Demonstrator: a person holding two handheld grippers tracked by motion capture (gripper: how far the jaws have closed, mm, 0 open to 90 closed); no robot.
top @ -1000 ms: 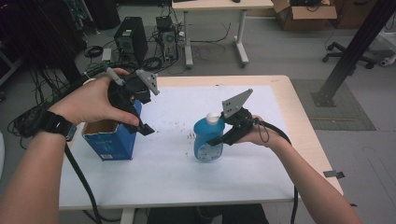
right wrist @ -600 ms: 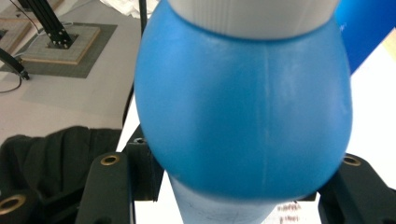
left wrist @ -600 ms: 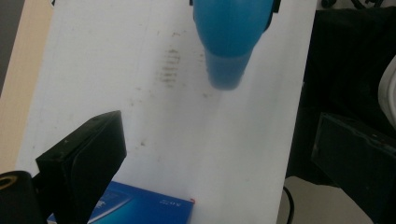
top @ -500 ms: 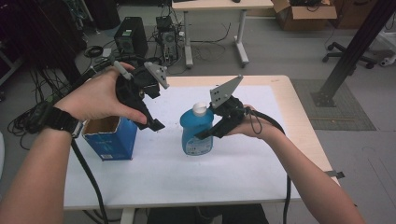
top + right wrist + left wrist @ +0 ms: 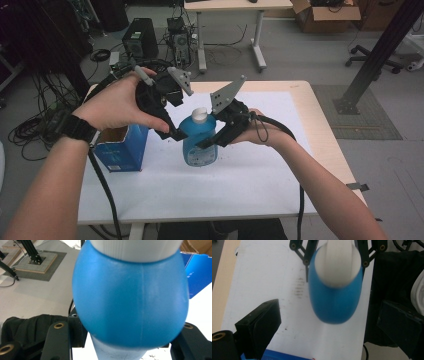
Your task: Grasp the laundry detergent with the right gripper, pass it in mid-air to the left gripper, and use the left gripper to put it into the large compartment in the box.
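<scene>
Clamping blue bottle (image 5: pixel 199 141): right gripper (image 5: pixel 212 141); left gripper (image 5: pixel 176 131) fingers spread wide.

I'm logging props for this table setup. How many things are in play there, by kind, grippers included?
Blue bottle with white cap: 1
Blue open-topped box: 1
Hand-held grippers, left gripper and right gripper: 2
Total: 4

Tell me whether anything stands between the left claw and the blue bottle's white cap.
Nothing visible does. The left claw hangs open above the blue bottle, its white cap straight ahead. The right claw grips the bottle's sides.
</scene>
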